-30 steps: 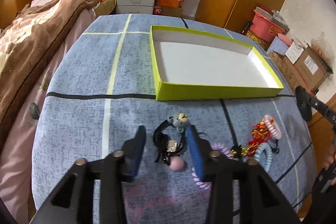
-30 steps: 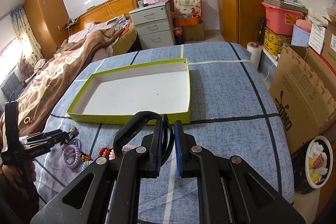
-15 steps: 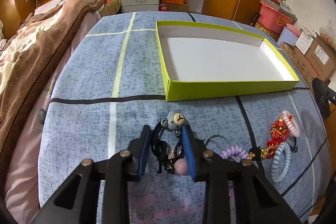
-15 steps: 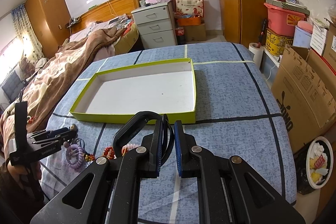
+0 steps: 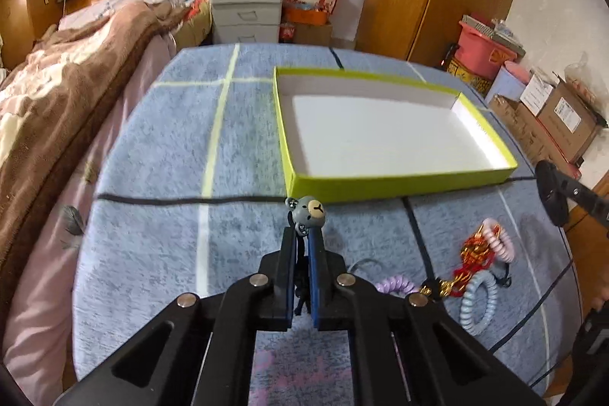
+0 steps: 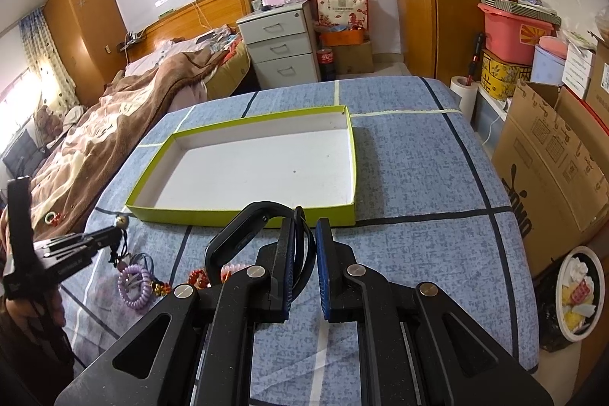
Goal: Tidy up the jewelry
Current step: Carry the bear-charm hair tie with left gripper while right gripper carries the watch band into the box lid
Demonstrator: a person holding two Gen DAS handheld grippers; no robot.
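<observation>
Two grippers each hold something. Left gripper (image 5: 302, 246) is pinched narrow on the cord of a bear tie (image 5: 307, 213), just near of the tray (image 5: 380, 182). Right gripper (image 6: 304, 246) clamps a black band (image 6: 243, 234). Both look light; the cord looks soft and limp, so gripping near the charm should limit swing. Coil ties (image 5: 475, 299) lie right.

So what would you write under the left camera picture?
Left gripper pinches a bear-charm hair tie just short of the green tray.
</observation>
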